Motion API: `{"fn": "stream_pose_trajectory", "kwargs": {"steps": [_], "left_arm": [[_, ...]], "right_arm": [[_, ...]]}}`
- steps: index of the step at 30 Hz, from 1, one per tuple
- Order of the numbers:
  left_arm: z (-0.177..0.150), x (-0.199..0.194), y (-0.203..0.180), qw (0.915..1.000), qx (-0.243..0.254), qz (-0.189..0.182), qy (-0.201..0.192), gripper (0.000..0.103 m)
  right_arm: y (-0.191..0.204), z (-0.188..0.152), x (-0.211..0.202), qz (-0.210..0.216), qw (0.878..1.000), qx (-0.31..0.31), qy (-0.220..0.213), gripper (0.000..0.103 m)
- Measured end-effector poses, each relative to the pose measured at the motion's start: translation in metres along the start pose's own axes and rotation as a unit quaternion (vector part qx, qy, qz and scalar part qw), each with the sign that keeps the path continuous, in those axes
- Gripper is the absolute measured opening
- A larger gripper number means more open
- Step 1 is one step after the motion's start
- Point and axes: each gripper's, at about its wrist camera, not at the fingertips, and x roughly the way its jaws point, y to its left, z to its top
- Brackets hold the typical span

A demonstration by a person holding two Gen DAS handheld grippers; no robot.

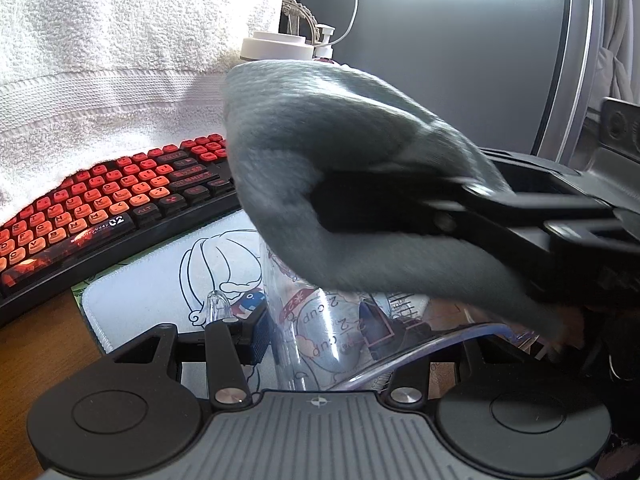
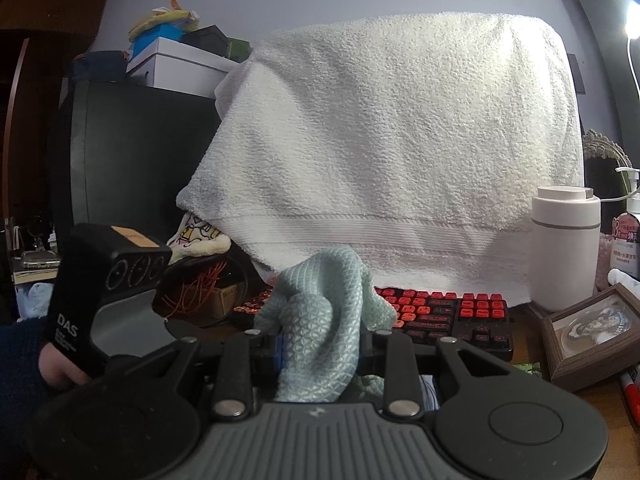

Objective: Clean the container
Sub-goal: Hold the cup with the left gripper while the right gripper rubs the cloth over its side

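Observation:
A clear plastic measuring cup (image 1: 320,320) with printed cup marks sits between my left gripper's (image 1: 320,336) jaws, which are shut on it just above the mouse mat. My right gripper (image 2: 320,350) is shut on a pale blue-green cloth (image 2: 320,320). In the left wrist view that cloth (image 1: 340,168) and the right gripper's black fingers (image 1: 460,208) hang right over the cup's top, the cloth reaching into or against it. The cup does not show in the right wrist view.
A red-keyed black keyboard (image 1: 100,208) lies behind a white printed mouse mat (image 1: 160,280) on the wooden desk. A white towel (image 2: 400,152) drapes a monitor. A white tumbler (image 2: 564,248), a framed picture (image 2: 592,336) and bottles stand at the right.

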Motion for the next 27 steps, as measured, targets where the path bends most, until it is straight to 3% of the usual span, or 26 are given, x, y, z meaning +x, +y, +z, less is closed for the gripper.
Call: {"fn": "stream_pose_trajectory", "kwargs": {"steps": [4, 14, 27], "left_arm": [[0.001, 0.002, 0.007, 1.0000, 0.000, 0.000, 0.000, 0.046], [-0.002, -0.009, -0.022, 1.0000, -0.001, 0.000, 0.000, 0.046], [-0.006, -0.017, -0.034, 1.0000, -0.002, -0.001, 0.000, 0.046]], "right_arm": [[0.010, -0.002, -0.013, 0.008, 1.000, -0.005, -0.004, 0.028], [0.008, -0.001, -0.018, 0.022, 1.000, -0.019, -0.001, 0.028], [-0.003, 0.002, 0.006, -0.043, 0.998, -0.056, 0.003, 0.029]]}}
